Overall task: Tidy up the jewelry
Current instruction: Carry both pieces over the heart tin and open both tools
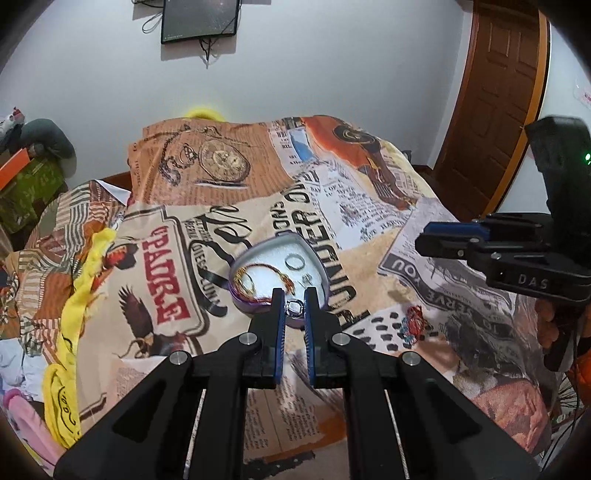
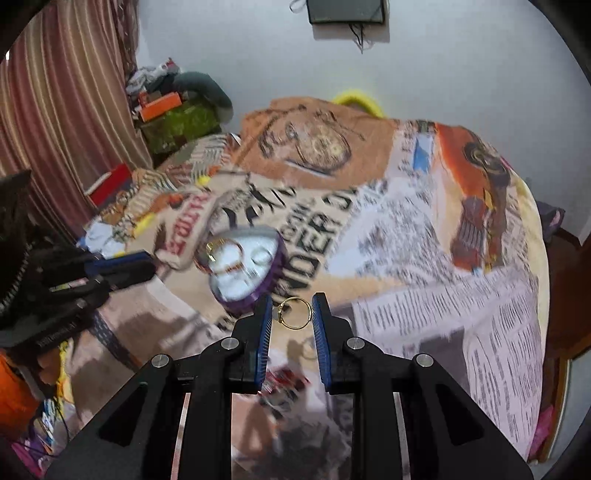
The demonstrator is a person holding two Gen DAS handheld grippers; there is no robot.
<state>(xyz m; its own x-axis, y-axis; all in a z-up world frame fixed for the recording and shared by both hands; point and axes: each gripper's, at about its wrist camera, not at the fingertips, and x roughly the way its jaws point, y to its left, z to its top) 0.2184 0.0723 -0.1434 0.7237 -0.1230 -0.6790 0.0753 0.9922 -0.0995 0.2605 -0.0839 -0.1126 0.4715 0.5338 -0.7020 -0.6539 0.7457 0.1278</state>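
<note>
A heart-shaped purple jewelry box (image 1: 280, 273) with a white lining lies on the printed bedspread. It holds a gold chain (image 1: 258, 277), a silver ring (image 1: 294, 261) and a small earring. My left gripper (image 1: 294, 308) is shut on a small silver ring (image 1: 294, 307) over the box's near rim. My right gripper (image 2: 293, 312) is shut on a gold ring (image 2: 293, 313), held just right of the box (image 2: 245, 266). It also shows at the right of the left wrist view (image 1: 443, 245). A red and blue beaded piece (image 1: 413, 323) lies on the spread.
The bedspread (image 1: 369, 229) covers the whole bed. Clothes and a yellow cloth (image 1: 77, 306) lie at its left edge. Boxes and a grey cushion (image 2: 177, 114) are stacked at the far left. A wooden door (image 1: 495, 92) stands at the right, a wall screen (image 1: 199, 16) behind.
</note>
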